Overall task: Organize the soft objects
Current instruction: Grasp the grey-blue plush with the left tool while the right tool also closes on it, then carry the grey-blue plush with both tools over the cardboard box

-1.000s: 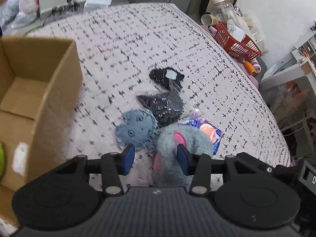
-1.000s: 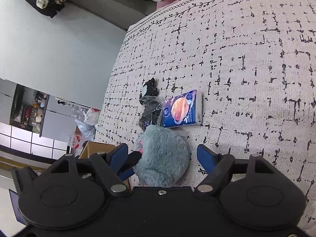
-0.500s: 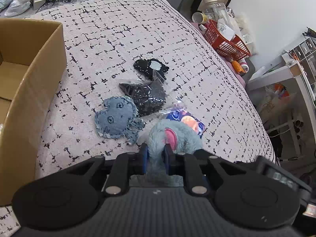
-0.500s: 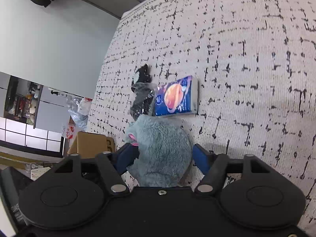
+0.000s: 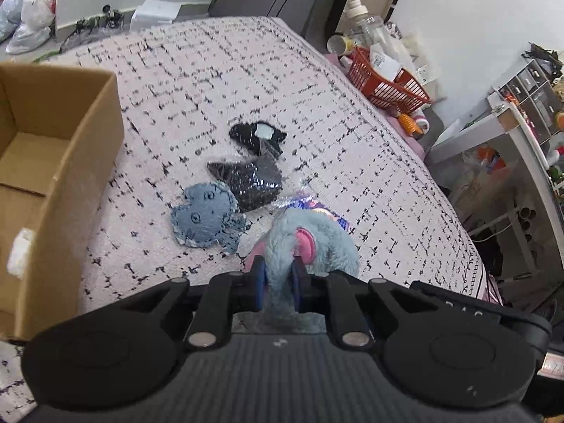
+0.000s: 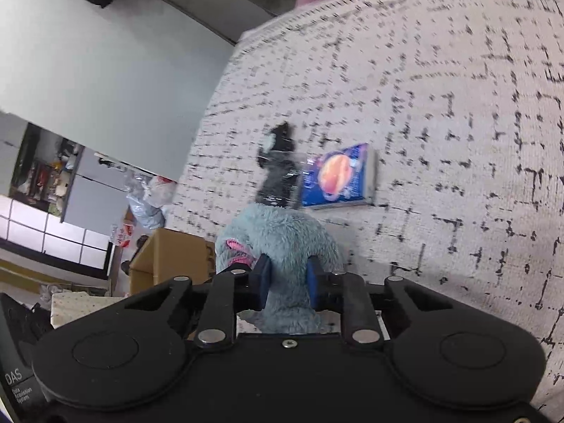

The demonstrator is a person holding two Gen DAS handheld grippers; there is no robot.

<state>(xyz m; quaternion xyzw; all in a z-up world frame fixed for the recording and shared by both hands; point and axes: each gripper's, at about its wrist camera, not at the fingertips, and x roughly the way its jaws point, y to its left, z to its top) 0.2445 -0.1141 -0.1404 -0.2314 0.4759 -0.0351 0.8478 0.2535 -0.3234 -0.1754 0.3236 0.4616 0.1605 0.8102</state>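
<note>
Both tools pinch the grey plush toy (image 5: 310,243): the left tool (image 5: 276,280) and right tool (image 6: 287,278) share its floppy bulk, probably for carrying to the cardboard box (image 5: 53,162) at left.

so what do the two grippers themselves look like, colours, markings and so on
Both are matte black plastic. The left gripper and right gripper each have two blue pads on angular black linkage arms with silver pivot pins, two round black discs on either side, and a ribbed dark grey body. The right one carries small white lettering reading DAS at its lower left. No cables or sleeves show.
</note>
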